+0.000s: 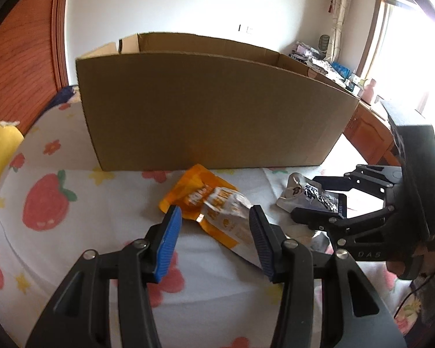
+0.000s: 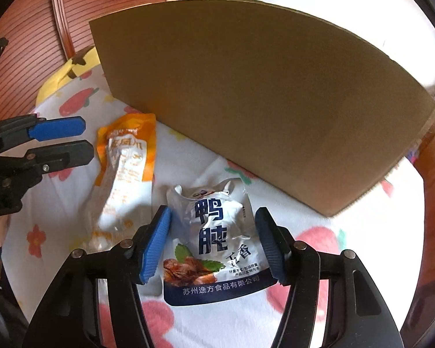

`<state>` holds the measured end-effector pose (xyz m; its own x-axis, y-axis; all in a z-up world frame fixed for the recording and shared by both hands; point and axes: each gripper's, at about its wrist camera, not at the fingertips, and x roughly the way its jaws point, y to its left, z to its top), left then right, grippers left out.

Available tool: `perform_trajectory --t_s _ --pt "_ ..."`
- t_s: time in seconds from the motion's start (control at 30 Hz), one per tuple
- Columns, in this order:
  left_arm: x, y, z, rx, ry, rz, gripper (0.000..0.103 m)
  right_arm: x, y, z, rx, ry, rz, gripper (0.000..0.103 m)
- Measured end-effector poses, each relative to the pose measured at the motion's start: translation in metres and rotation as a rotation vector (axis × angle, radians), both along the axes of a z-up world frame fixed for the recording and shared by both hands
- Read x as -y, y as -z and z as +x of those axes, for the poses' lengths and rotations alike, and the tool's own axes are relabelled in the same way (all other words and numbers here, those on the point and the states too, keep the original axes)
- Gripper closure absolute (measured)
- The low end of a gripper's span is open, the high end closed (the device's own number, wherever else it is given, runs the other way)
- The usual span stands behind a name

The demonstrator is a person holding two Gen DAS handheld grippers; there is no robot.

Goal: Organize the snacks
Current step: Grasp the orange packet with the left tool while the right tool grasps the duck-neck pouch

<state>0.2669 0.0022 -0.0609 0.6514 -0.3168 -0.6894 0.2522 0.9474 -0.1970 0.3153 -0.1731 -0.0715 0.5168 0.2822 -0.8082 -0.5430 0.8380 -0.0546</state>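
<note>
An orange and white snack pouch (image 1: 214, 207) lies on the flowered sheet in front of a large open cardboard box (image 1: 206, 110). My left gripper (image 1: 216, 217) is open, its blue pads on either side of the pouch's near end. A white and navy snack pouch (image 2: 214, 240) lies to the right of the orange pouch (image 2: 127, 168). My right gripper (image 2: 213, 240) is open and straddles the white pouch, with the pouch between its pads. The box (image 2: 261, 101) stands just behind both pouches. The right gripper also shows in the left wrist view (image 1: 322, 200), over the white pouch (image 1: 310, 195).
The flowered sheet (image 1: 72, 232) covers the bed. A yellow cushion (image 1: 0, 150) lies at the left. A wooden headboard (image 2: 72, 14) stands behind. A wooden desk (image 1: 371, 127) with clutter is at the right, near a window.
</note>
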Motion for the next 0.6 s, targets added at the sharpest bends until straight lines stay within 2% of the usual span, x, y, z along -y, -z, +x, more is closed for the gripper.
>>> perform_trajectory --t_s 0.17,0.37,0.5,0.6 --pt "0.012 0.004 0.003 -0.043 -0.014 -0.024 0.054 0.005 0.000 -0.005 0.018 0.048 -0.016 0.041" --pt "0.021 0.007 0.008 -0.066 -0.070 0.018 0.054 0.020 0.001 -0.017 0.032 0.082 -0.017 0.041" --pt "0.025 0.007 0.010 -0.064 -0.117 0.040 0.051 0.029 0.004 -0.019 0.019 0.099 0.049 0.041" --pt "0.029 0.009 0.013 -0.076 -0.152 0.054 0.048 0.030 0.005 -0.022 0.032 0.099 0.047 0.041"
